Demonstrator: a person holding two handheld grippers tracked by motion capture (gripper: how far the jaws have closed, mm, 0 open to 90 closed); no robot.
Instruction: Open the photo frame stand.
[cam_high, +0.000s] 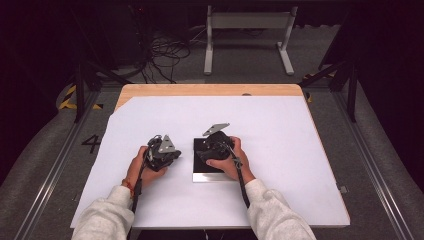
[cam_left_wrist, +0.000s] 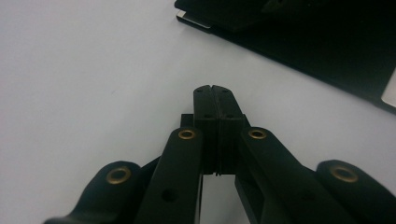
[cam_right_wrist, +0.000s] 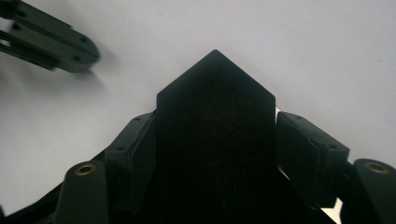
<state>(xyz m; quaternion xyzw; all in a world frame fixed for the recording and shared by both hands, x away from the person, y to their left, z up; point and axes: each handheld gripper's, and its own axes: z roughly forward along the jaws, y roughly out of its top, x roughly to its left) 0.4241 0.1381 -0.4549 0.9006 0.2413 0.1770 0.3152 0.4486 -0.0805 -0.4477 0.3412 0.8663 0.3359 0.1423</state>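
Here, right claw (cam_right_wrist: 215, 140) clamps flat matte-black pointed slab (cam_right_wrist: 215, 154); left claw (cam_left_wrist: 215, 100) shut empty over smooth white sheet (cam_left_wrist: 93, 70).

Person: light grey sweatshirt sleeves with ribbed cuffs on both forearms; a thin red-orange band at the left wrist. Left tongs (cam_high: 161, 152): black body, grey three-cornered plate on top at 1 o'clock of the hand, black cable trailing toward 6 o'clock along the sleeve. Right tongs (cam_high: 214, 145): black, grey plate at 12 o'clock, black cable likewise running to 6 o'clock. In the gripper views: matt black link arms with brass-coloured pivot bushings, flat rectangular pads (cam_left_wrist: 205, 109) with small screw holes
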